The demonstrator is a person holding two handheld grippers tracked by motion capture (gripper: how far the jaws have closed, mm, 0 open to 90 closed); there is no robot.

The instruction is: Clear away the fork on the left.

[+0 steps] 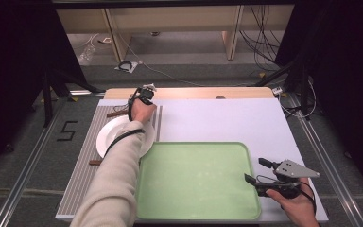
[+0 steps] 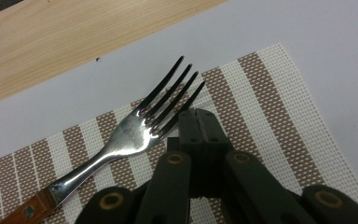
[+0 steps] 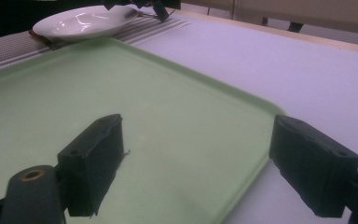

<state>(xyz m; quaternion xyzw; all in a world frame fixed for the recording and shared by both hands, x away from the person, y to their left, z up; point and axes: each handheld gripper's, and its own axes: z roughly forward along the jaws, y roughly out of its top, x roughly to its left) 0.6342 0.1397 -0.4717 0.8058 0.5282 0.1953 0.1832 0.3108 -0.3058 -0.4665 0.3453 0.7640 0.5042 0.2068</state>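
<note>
A fork (image 2: 130, 135) with a wooden handle lies on the striped placemat (image 2: 270, 116), its tines towards the wooden table edge. My left gripper (image 2: 199, 116) is shut with nothing between its jaws, and its tips rest right beside the fork's tines. From above, that gripper (image 1: 146, 91) is at the far end of the mat, past a white plate (image 1: 111, 135). My right gripper (image 1: 254, 169) is open and empty at the right rim of the green tray (image 1: 198, 179). In the right gripper view its jaws (image 3: 200, 158) straddle the tray's rim (image 3: 242, 102).
A brown handle (image 1: 95, 162) sticks out on the mat near the plate's near side. The white sheet (image 1: 227, 118) covers the table beyond the tray. A wooden strip (image 1: 194, 92) runs along the far edge. Metal rails flank the table.
</note>
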